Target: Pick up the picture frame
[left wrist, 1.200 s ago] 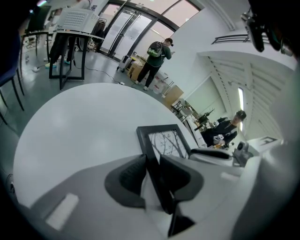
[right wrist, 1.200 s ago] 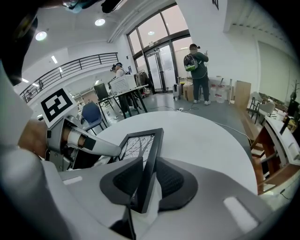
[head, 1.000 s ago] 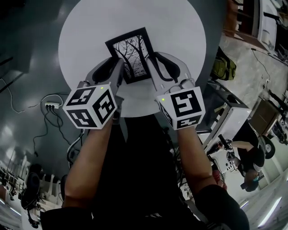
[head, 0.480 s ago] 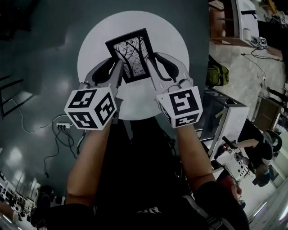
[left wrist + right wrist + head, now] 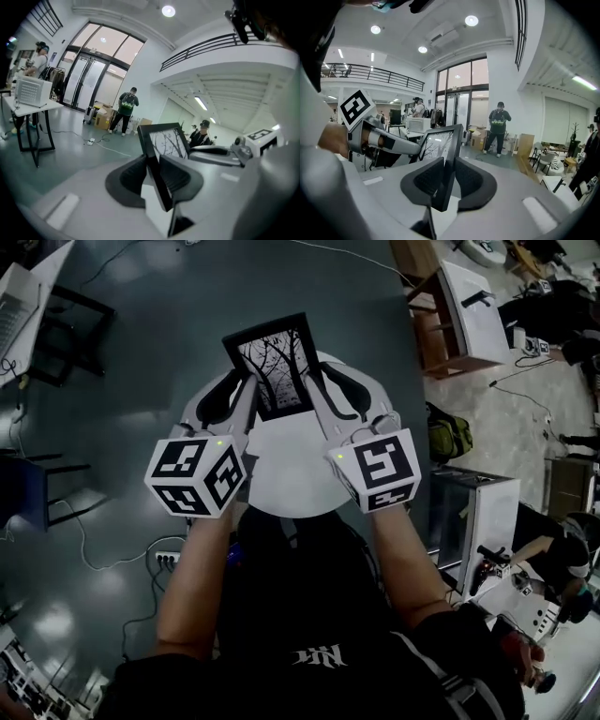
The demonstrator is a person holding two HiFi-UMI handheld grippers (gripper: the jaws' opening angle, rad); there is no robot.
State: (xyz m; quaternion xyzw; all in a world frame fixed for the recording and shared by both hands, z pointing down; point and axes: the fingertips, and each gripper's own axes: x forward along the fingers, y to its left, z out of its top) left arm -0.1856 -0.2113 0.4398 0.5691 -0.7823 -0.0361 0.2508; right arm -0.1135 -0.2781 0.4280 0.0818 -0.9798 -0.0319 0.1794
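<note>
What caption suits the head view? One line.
Left hand-held gripper and right hand-held gripper clamp the picture frame by its sides above the round white table.

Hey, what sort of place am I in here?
Likely a large lab or workshop hall: tall glass entrance doors, a railed upper balcony, and a power strip with cables on the floor.

A round white table (image 5: 286, 474) stands on the grey floor (image 5: 131, 399).
</note>
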